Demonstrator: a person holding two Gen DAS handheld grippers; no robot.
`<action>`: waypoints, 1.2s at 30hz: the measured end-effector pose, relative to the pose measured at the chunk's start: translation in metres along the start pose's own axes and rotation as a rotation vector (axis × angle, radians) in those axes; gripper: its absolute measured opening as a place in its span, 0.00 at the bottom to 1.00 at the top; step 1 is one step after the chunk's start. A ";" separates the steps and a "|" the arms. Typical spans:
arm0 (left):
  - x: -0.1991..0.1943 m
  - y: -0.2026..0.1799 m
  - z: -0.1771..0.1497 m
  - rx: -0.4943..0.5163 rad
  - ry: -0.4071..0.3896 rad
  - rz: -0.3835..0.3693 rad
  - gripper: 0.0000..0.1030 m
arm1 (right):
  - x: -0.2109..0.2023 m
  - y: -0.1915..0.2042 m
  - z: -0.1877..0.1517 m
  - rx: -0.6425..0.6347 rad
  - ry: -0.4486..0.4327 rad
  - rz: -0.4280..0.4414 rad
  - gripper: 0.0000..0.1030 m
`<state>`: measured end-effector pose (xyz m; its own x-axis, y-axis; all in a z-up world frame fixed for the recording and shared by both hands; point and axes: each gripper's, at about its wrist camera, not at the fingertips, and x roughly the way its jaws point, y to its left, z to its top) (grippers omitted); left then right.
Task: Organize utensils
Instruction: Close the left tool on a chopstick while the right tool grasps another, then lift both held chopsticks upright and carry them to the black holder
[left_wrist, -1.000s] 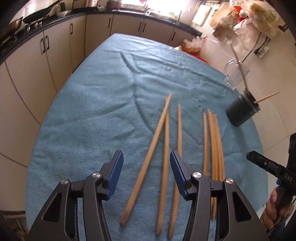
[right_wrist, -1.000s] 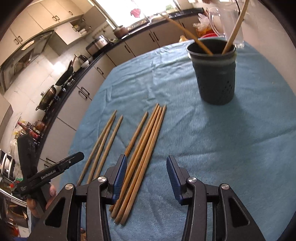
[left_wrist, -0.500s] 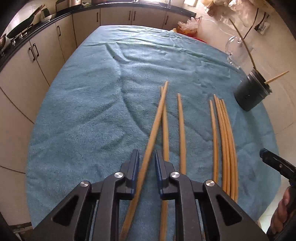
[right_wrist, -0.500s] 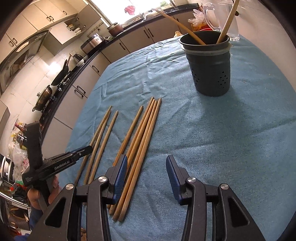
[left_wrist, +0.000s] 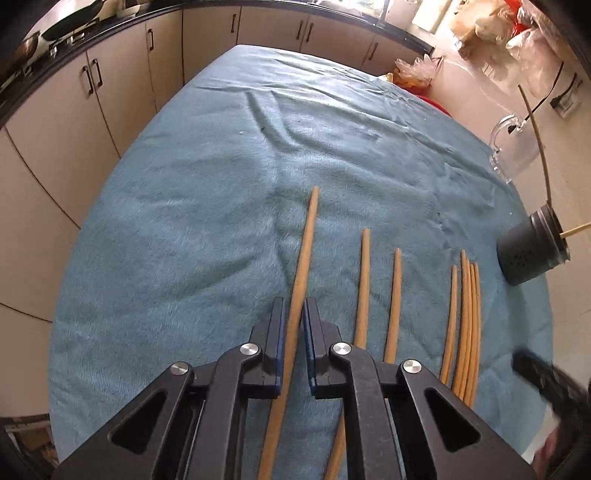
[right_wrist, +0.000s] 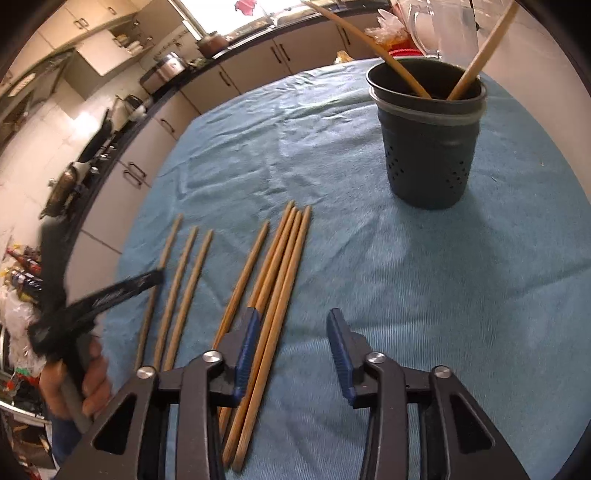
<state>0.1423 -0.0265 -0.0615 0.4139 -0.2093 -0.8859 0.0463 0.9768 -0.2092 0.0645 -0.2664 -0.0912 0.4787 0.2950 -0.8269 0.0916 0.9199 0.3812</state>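
Observation:
My left gripper (left_wrist: 294, 306) is shut on the leftmost wooden chopstick (left_wrist: 308, 229), which runs away from me over the blue cloth. Two more chopsticks (left_wrist: 364, 280) lie just right of it, then a tight bundle of several (left_wrist: 467, 314). In the right wrist view my right gripper (right_wrist: 293, 317) hovers over the near end of that bundle (right_wrist: 284, 266). Its jaws are closing, with two sticks between them beside the left finger (right_wrist: 247, 343) and neither pad pressing. The dark perforated holder (right_wrist: 428, 147) stands upright at the far right with two sticks in it.
A blue towel (left_wrist: 184, 221) covers the round table, wrinkled at the far side. A clear glass jug (left_wrist: 513, 147) stands behind the holder (left_wrist: 528, 254). Kitchen cabinets (left_wrist: 110, 92) ring the table's far and left sides. The left gripper (right_wrist: 155, 276) appears blurred at left.
My left gripper moved forward and closed on the leftmost chopstick, whose far end has swung away from its neighbour. The right gripper's jaws narrowed and it shifted over the bundle's near end.

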 end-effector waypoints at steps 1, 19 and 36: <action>-0.002 0.004 -0.003 -0.005 -0.003 -0.009 0.10 | 0.005 0.000 0.005 0.003 0.010 -0.020 0.31; -0.005 0.007 -0.008 0.032 -0.002 -0.026 0.09 | 0.055 0.024 0.037 -0.087 0.110 -0.219 0.15; -0.034 -0.006 0.005 0.062 -0.083 -0.108 0.06 | 0.006 0.031 0.038 -0.101 -0.045 -0.040 0.07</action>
<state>0.1324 -0.0246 -0.0281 0.4769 -0.3115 -0.8219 0.1500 0.9502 -0.2731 0.1036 -0.2459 -0.0691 0.5156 0.2475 -0.8203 0.0243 0.9528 0.3028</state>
